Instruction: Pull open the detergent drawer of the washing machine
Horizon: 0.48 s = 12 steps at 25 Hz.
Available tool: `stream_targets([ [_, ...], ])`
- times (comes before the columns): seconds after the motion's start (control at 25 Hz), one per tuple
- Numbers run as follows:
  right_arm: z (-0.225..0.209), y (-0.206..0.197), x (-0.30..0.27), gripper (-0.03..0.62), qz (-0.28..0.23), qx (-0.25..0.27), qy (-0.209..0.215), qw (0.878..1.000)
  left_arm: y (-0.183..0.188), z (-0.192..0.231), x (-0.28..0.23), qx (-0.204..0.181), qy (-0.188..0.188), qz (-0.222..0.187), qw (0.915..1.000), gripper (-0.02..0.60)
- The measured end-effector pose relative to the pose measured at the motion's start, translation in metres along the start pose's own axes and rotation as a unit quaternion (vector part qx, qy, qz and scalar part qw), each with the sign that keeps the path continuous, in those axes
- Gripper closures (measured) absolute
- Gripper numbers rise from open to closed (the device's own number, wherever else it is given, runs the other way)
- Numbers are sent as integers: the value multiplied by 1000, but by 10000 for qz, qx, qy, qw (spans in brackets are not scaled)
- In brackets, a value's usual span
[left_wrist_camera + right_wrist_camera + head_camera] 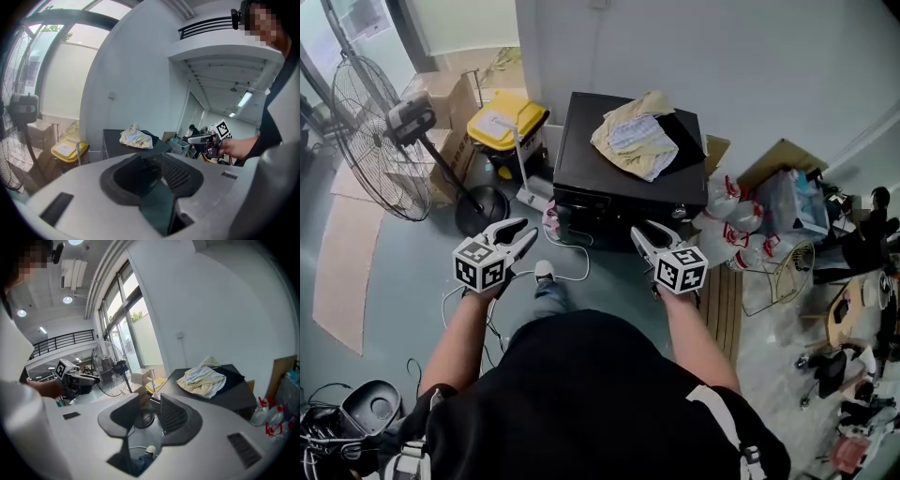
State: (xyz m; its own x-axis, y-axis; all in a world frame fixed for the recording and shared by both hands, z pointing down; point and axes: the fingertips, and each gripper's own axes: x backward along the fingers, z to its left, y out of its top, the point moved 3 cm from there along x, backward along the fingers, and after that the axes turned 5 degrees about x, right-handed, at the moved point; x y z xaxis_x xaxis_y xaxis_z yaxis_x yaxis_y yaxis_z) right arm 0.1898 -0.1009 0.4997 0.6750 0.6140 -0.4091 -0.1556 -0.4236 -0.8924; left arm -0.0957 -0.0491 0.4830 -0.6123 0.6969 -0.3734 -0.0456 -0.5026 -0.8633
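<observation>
So we're standing in front of the washing machine [581,150], the black box against the wall with a crumpled cloth [636,136] dumped on top. Honestly, we can't pick out the detergent drawer from here. The head view only catches a thin strip of the front face, so our guess is it sits along that upper front edge. To do this well, we'd crouch or lean in first so the drawer front is actually in sight. Then we'd lead with one gripper, hook the lip squarely, and pull straight out rather than at an angle. Right now both forearms reach forward at about the same height, marker cubes up. The left gripper [528,230] and right gripper [645,232] both point at the machine with jaws spread and nothing between them, neither touching it.
</observation>
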Motion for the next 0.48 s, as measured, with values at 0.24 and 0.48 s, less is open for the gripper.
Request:
stream_targets([
  [0.24, -9, 6, -18, 454, 44, -18, -46, 10000, 6, 18, -13, 13, -52, 60, 10000, 439],
  [0.48, -16, 9, -35, 454, 127, -51, -98, 9999, 12, 36, -26, 36, -128, 129, 9998, 439],
])
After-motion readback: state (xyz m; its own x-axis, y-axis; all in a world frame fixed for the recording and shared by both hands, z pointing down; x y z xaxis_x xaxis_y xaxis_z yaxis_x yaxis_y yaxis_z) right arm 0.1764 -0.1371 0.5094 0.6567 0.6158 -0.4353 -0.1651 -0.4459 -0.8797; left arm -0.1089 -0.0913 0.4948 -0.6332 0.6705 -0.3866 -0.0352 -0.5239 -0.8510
